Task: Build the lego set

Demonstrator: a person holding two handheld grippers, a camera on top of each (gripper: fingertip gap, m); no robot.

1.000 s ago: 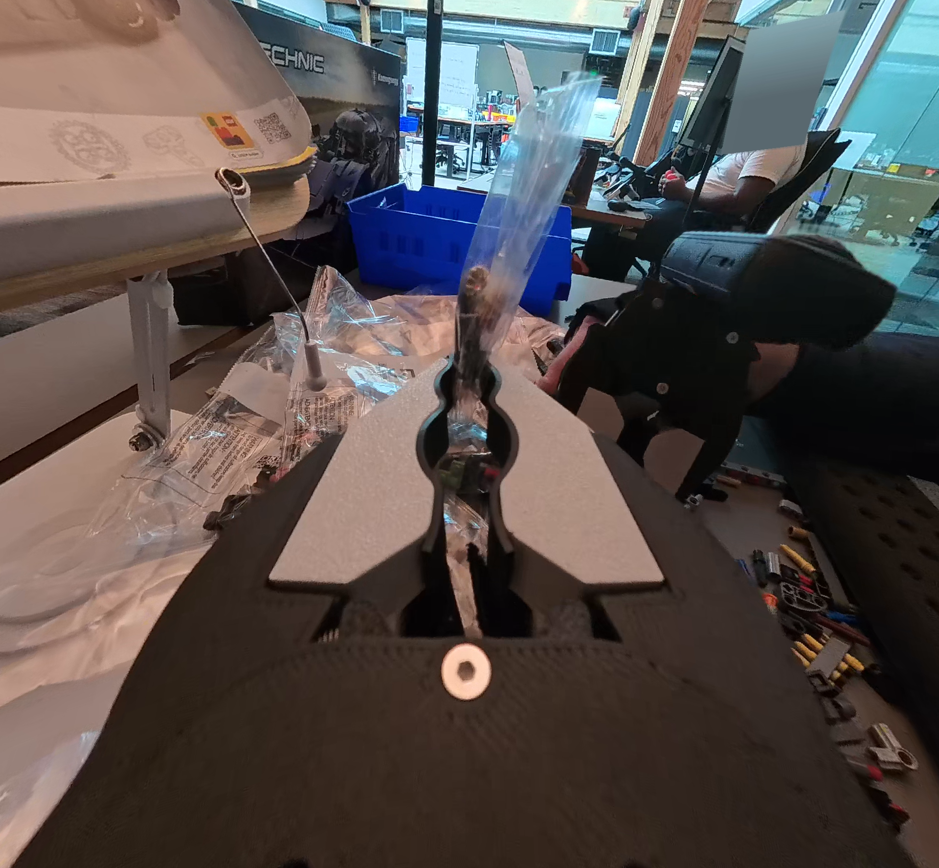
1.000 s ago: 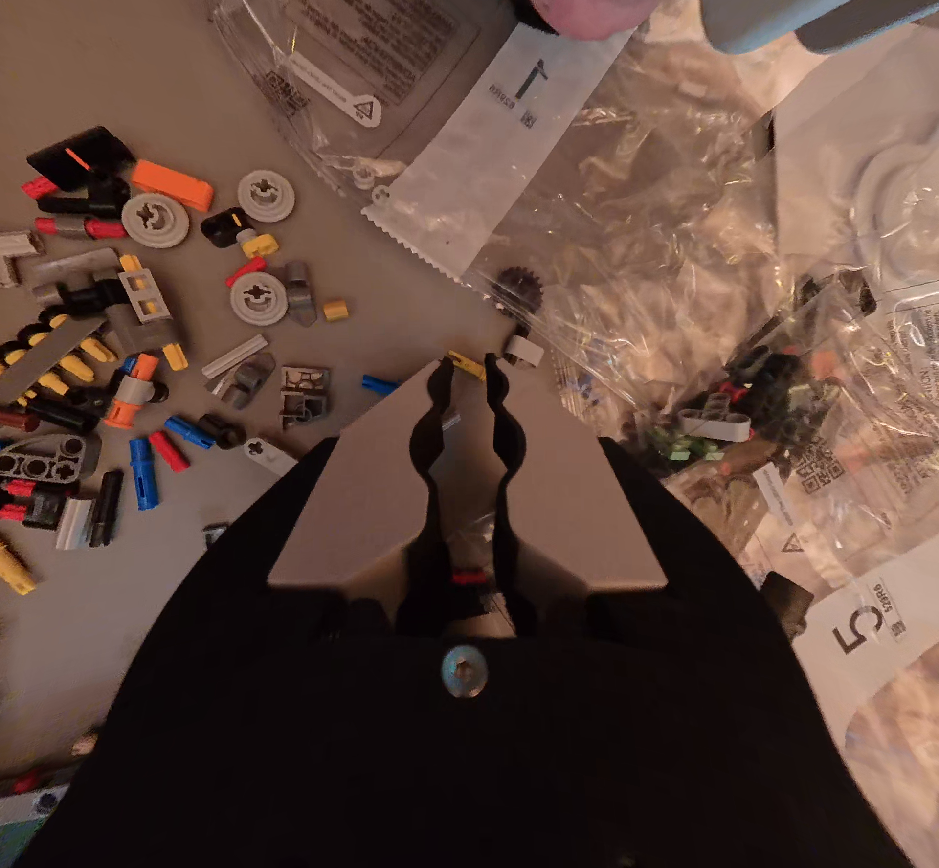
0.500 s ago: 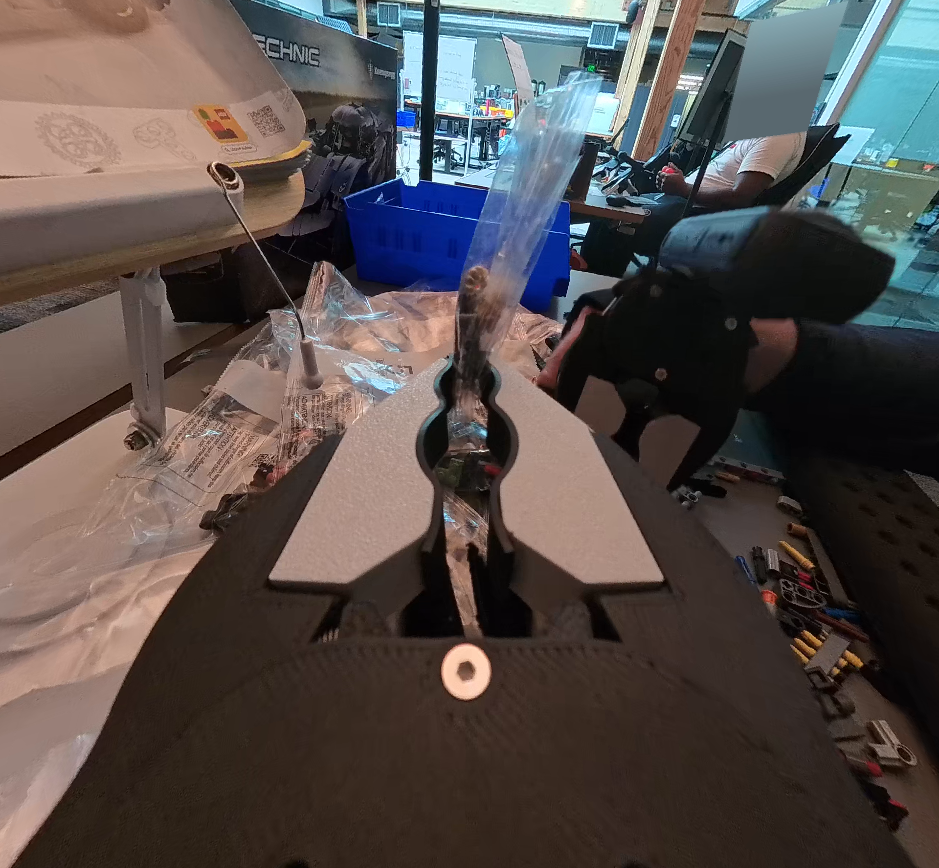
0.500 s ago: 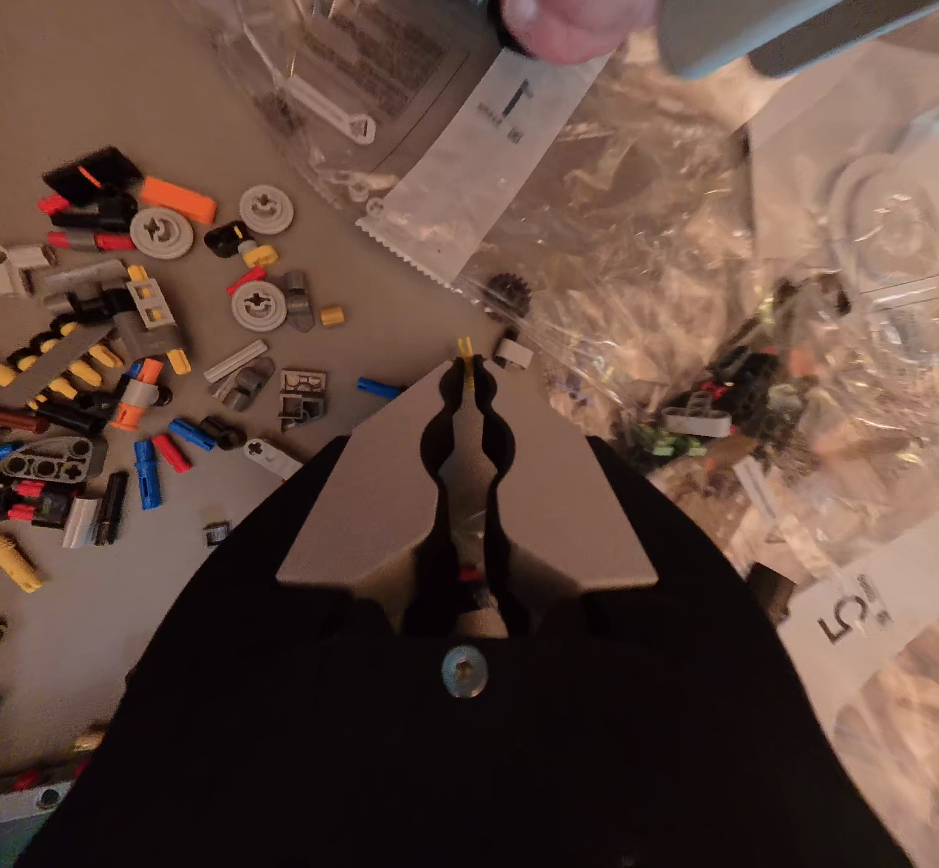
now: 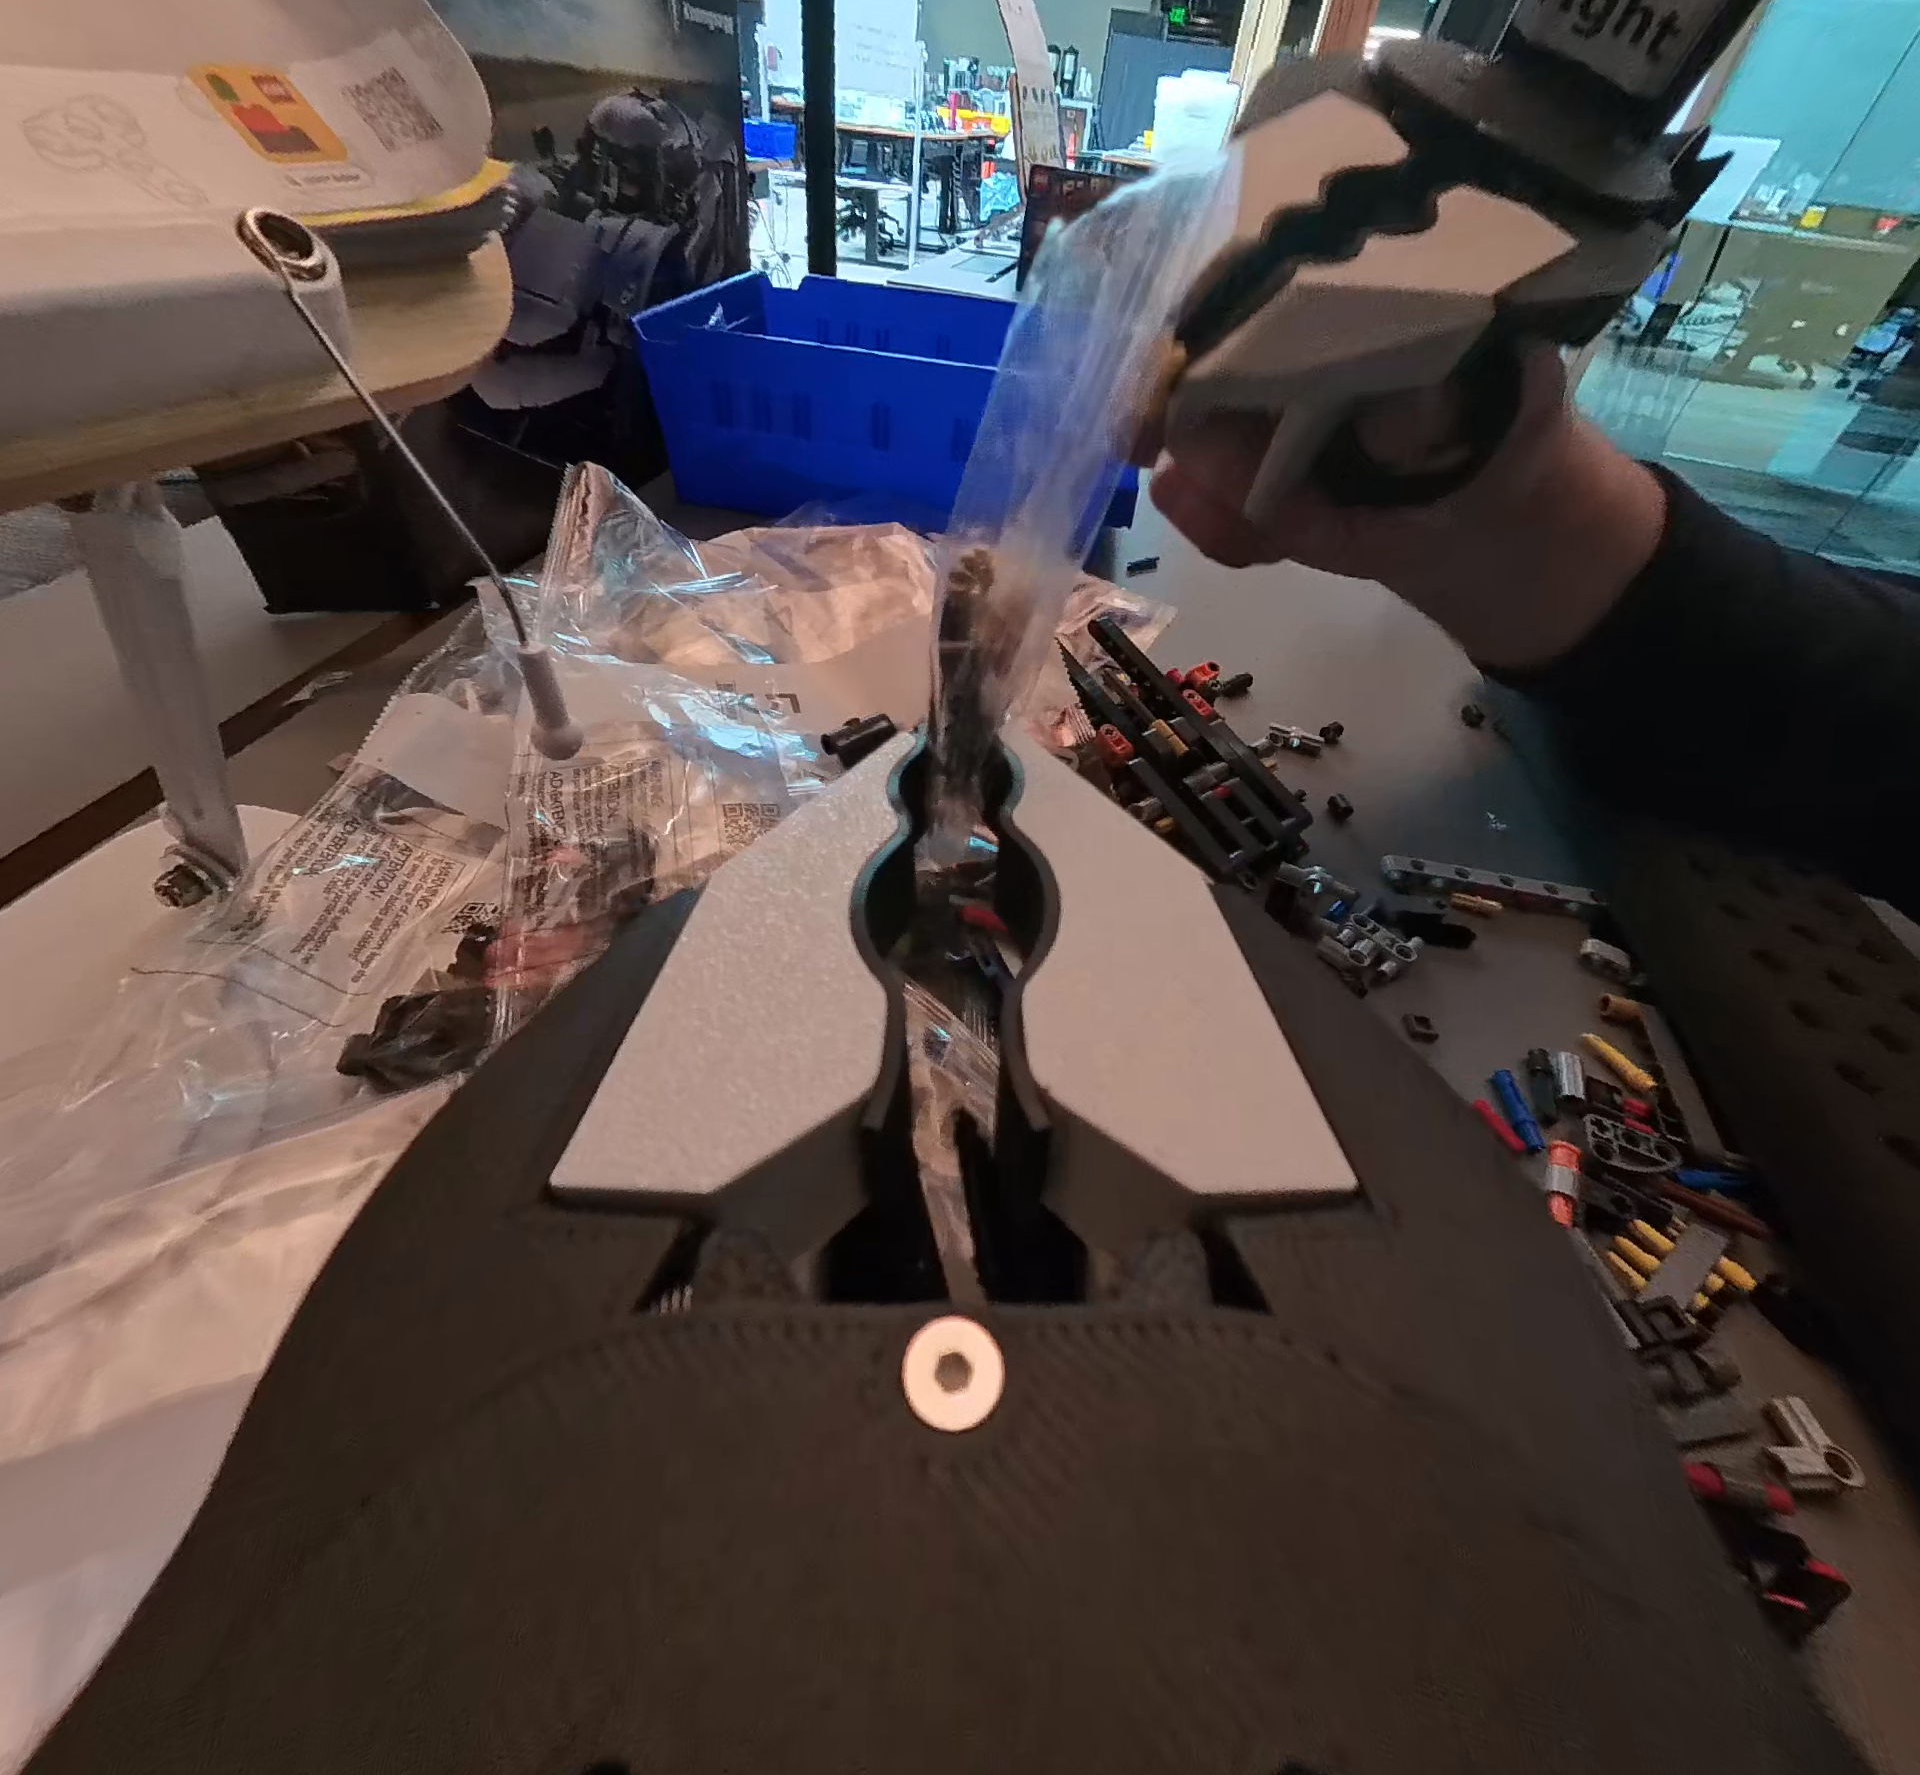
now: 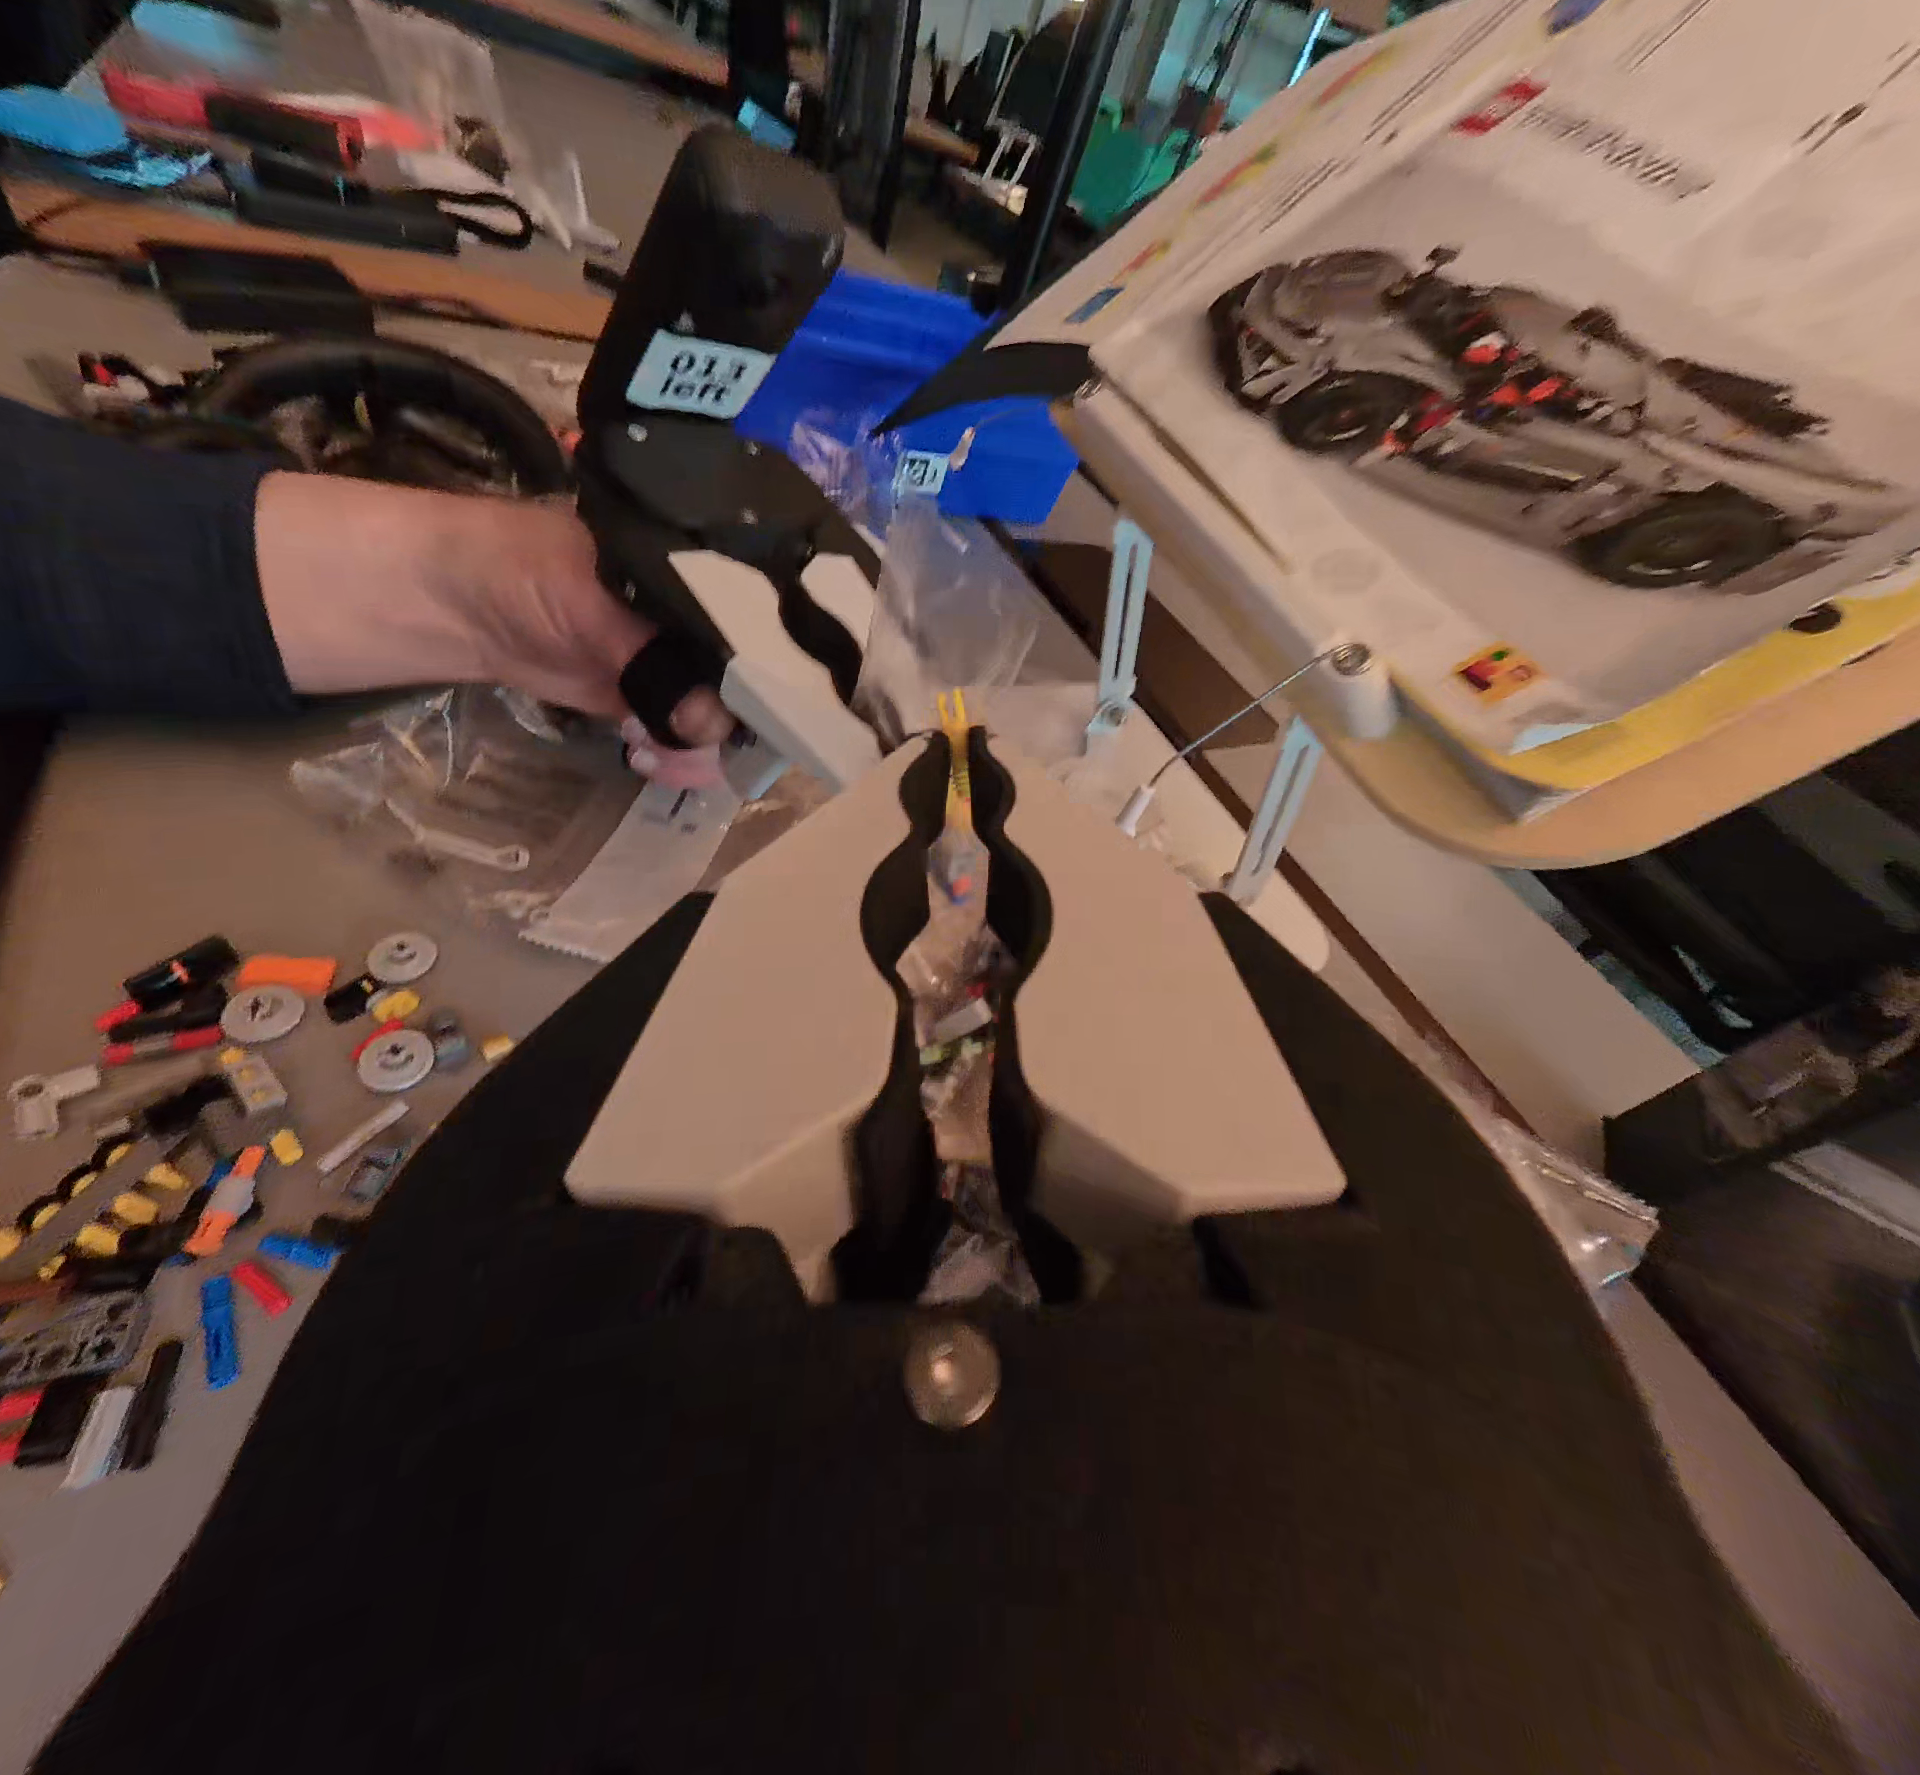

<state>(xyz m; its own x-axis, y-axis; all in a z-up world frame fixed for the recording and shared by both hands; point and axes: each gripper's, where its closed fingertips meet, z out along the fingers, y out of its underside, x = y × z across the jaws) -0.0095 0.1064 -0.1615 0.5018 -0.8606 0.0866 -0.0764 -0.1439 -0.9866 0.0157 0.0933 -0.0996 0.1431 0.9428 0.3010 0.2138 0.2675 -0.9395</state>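
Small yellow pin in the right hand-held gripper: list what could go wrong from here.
1. The small yellow plastic pin is pinched only at the right hand-held gripper tips; it could slip and drop among the crumpled clear bags.
2. The left hand-held gripper clamps a thin clear plastic bag holding dark pieces; bumping it may spill them onto the grey table.

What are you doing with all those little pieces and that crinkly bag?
A person is building a Lego set with a gripper in each hand. The left gripper pinches a small clear bag holding dark parts and holds it up. The right gripper pinches a tiny yellow pin next to the bag. Loose pieces lie across the table.
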